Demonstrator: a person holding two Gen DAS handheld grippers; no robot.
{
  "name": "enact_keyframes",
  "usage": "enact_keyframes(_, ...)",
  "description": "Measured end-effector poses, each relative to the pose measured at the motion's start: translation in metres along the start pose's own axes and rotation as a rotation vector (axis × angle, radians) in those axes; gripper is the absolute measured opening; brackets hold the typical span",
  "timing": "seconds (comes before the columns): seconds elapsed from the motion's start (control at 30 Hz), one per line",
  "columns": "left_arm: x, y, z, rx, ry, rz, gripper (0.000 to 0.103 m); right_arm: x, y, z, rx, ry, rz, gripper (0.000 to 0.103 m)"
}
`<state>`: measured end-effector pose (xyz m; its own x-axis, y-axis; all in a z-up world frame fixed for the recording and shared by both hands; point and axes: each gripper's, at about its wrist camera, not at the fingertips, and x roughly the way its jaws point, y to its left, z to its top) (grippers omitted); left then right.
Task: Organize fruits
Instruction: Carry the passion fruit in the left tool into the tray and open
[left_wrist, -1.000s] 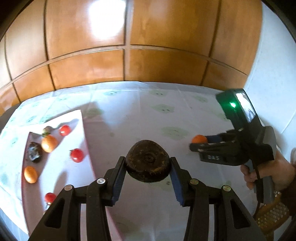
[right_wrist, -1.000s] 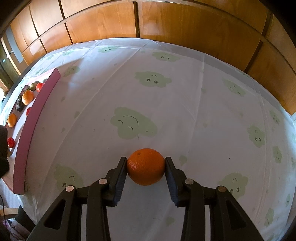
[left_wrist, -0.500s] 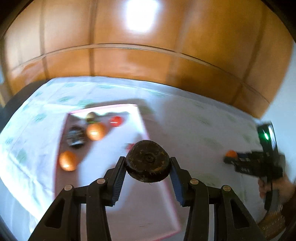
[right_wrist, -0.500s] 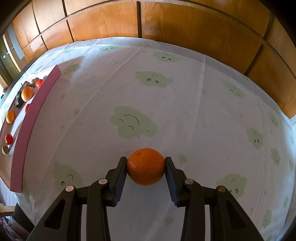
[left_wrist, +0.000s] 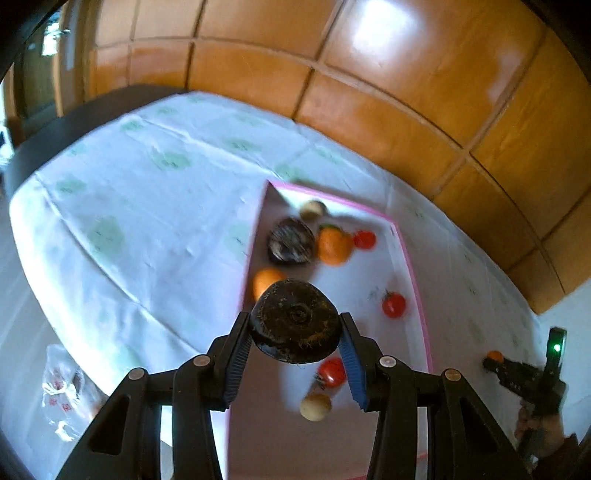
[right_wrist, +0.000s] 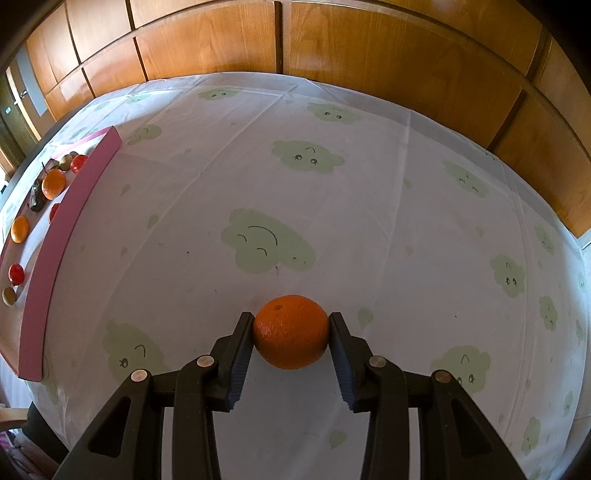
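My left gripper (left_wrist: 295, 341) is shut on a dark brown round fruit (left_wrist: 294, 321) and holds it above the pink-rimmed tray (left_wrist: 417, 291). The tray holds another dark fruit (left_wrist: 290, 242), oranges (left_wrist: 333, 245), red tomatoes (left_wrist: 393, 305) and a small pale fruit (left_wrist: 315, 407). My right gripper (right_wrist: 291, 334) is shut on an orange (right_wrist: 291, 331) over the cloud-print tablecloth; it also shows at the far right of the left wrist view (left_wrist: 517, 373). The tray (right_wrist: 55, 236) lies at the left edge of the right wrist view.
A white tablecloth (right_wrist: 332, 206) with green clouds covers the table. Wood panelling (right_wrist: 332, 48) stands behind it. A plastic bag (left_wrist: 62, 402) lies below the table's left edge.
My left gripper has swung left with the dark fruit and now hangs over the tray. My right gripper with the orange has barely moved.
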<state>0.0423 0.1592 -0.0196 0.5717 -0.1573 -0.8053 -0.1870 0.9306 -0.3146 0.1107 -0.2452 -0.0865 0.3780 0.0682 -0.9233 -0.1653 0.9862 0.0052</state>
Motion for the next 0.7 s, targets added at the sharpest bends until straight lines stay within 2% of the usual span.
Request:
enact_keyframes(0.1,0.013,-0.011,-0.005,0.036,0.028,0.021,0.047,0.0,0.0,0.001,-0.003,0.0,-0.002,0.041)
enact_keyframes(0.23,0.024,-0.014,-0.012,0.078,0.038,0.087,0.047,0.001,0.001,0.0,-0.007,0.0,-0.006,0.041)
enact_keyframes(0.5,0.038,-0.002,-0.008,0.047,0.053,0.11,0.047,0.004,0.001,-0.002,-0.003,0.014,-0.005,0.041)
enact_keyframes(0.7,0.04,-0.005,-0.011,0.067,0.043,0.116,0.048,0.006,0.003,-0.004,-0.01,0.022,-0.006,0.041)
